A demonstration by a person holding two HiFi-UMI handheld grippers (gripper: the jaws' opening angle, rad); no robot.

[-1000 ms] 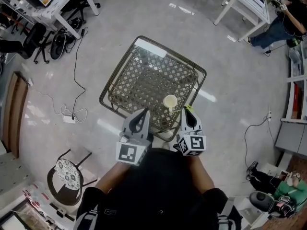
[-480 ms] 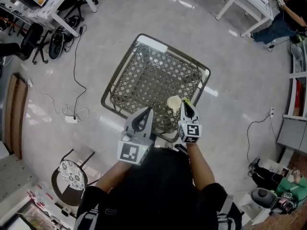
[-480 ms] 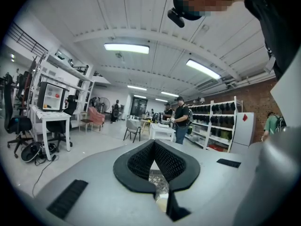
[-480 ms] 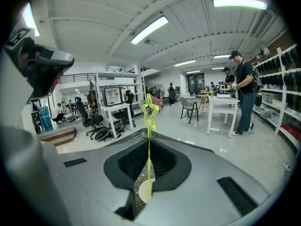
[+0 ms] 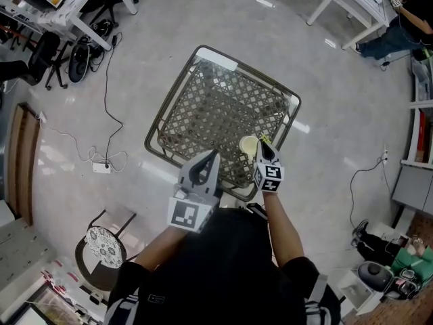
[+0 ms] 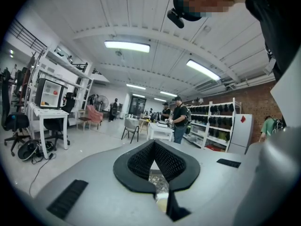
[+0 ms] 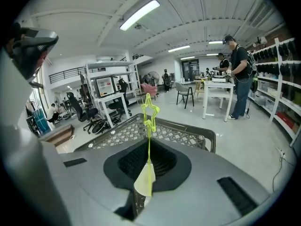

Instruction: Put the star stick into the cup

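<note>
Nearest, at the bottom of the head view, is the person's black top, with both forearms reaching forward. The left gripper (image 5: 212, 156) is held low over the near edge of the lattice table (image 5: 216, 107). In its own view the black pads (image 6: 175, 163) meet at the tips with nothing clamped. Only the table's mesh and a pale bit of the cup (image 6: 162, 202) show through the gap below the tips.

The right gripper (image 7: 149, 145) is pinched tight on the thin stem of the star stick (image 7: 150, 114). The yellow-green stick stands upright out of the jaws with its star outline on top. Low between these jaws, behind the stem, the cream cup shows again.

From the head view the cup stands upright on the table near its front right edge, mouth open. The right gripper's tips are just beside the cup's right rim, with the stick's green tip showing there, outside the cup.

Beyond lies the pale grey floor. A round patterned stool (image 5: 100, 249) stands at lower left, and a white power strip (image 5: 101, 166) with its cable trails left of the table. Farther out are white desks (image 5: 74, 12) with office chairs. In the right gripper view a person (image 7: 240, 74) stands at a white table by dark shelving
</note>
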